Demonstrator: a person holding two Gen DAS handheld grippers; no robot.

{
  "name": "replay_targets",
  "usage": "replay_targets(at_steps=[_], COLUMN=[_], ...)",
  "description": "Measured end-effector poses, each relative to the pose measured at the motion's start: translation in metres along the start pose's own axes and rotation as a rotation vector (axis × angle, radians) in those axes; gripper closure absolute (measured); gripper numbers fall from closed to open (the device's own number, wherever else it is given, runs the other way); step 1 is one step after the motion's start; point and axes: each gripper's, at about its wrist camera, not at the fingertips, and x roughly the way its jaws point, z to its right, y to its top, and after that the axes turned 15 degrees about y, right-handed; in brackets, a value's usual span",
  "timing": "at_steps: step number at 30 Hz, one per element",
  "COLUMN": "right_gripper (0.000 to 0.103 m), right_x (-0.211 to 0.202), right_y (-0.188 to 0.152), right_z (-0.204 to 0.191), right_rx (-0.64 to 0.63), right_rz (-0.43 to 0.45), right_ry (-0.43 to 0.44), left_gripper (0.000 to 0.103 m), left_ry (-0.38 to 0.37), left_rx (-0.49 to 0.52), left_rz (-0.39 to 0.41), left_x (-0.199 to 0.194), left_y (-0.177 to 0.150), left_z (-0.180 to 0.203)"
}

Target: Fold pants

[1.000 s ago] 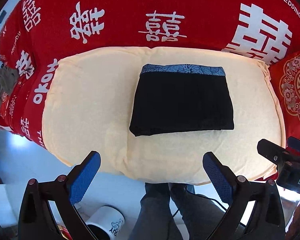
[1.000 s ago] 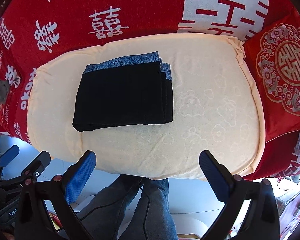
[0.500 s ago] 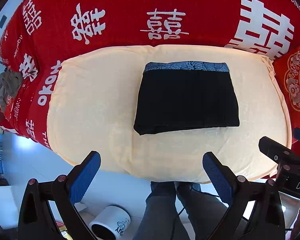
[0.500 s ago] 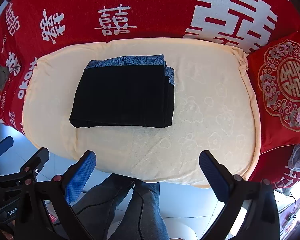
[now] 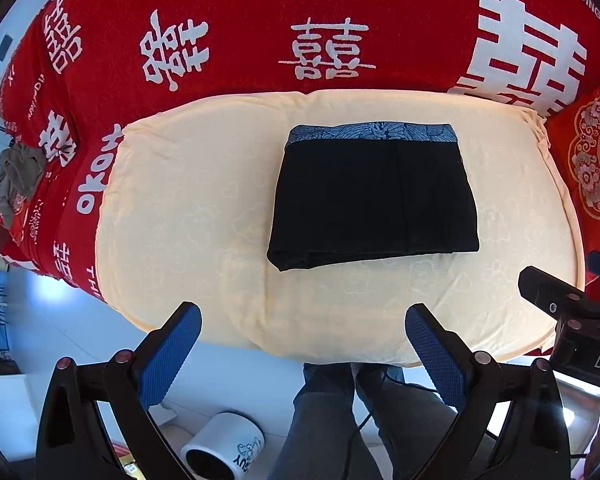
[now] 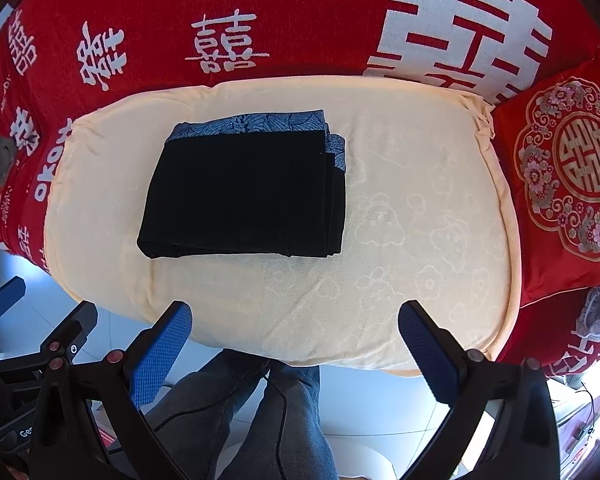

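The black pants [image 5: 374, 198] lie folded into a compact rectangle on the cream cushion [image 5: 188, 208], with the blue patterned waistband along the far edge. They also show in the right wrist view [image 6: 244, 196], left of the cushion's [image 6: 420, 216] middle. My left gripper [image 5: 302, 326] is open and empty, held above the cushion's near edge, well short of the pants. My right gripper [image 6: 294, 326] is open and empty, also back over the near edge.
A red blanket with white characters [image 5: 324, 20] covers the sofa behind the cushion. A red embroidered pillow [image 6: 568, 168] sits at the right. The person's legs [image 6: 260, 412] and a white cup [image 5: 224, 452] on the floor are below. A bundle of brownish cloth [image 5: 18, 176] lies far left.
Both grippers have pulled back a little from the cushion; the pants sit slightly farther in view. The pants have not moved. Both grippers stay open.
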Motion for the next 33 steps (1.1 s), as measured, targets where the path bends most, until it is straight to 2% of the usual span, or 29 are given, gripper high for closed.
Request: replay_targets(at_steps=[33], right_gripper=[0.000], right_x=[0.0021], right_y=[0.0008], right_z=[-0.0001], right_rx=[0.013], right_rz=[0.000], right_ry=[-0.003], left_gripper=[0.000], left_ry=[0.008], left_rx=[0.034], left_rz=[0.019], left_x=[-0.0020], left_y=[0.0032], left_z=[0.0063])
